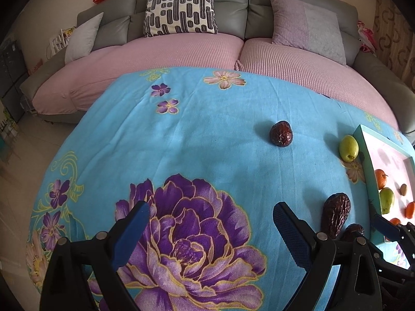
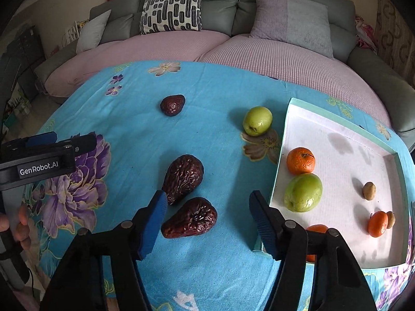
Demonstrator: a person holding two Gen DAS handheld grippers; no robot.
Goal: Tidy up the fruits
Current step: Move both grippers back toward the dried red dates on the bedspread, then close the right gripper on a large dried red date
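Three wrinkled dark red dates lie on the blue flowered cloth (image 2: 129, 119): a far one (image 2: 173, 105), a middle one (image 2: 182, 178) and a near one (image 2: 190, 217). My right gripper (image 2: 208, 220) is open, its blue pads on either side of the near date; the right pad stands clear of it. A green fruit (image 2: 257, 120) rests on the cloth by the teal-rimmed tray (image 2: 337, 160). My left gripper (image 1: 210, 233) hangs open over the big purple flower print with nothing between its fingers. In the left wrist view the far date (image 1: 281, 133) and the green fruit (image 1: 348, 148) show at the right.
The tray holds an orange (image 2: 301, 160), a green fruit (image 2: 303, 193), a small brown fruit (image 2: 369, 190) and more oranges (image 2: 378, 224). A grey sofa with pink covers (image 2: 285, 59) and cushions stands behind the table. A person's hand (image 2: 20, 225) grips the left gripper's handle.
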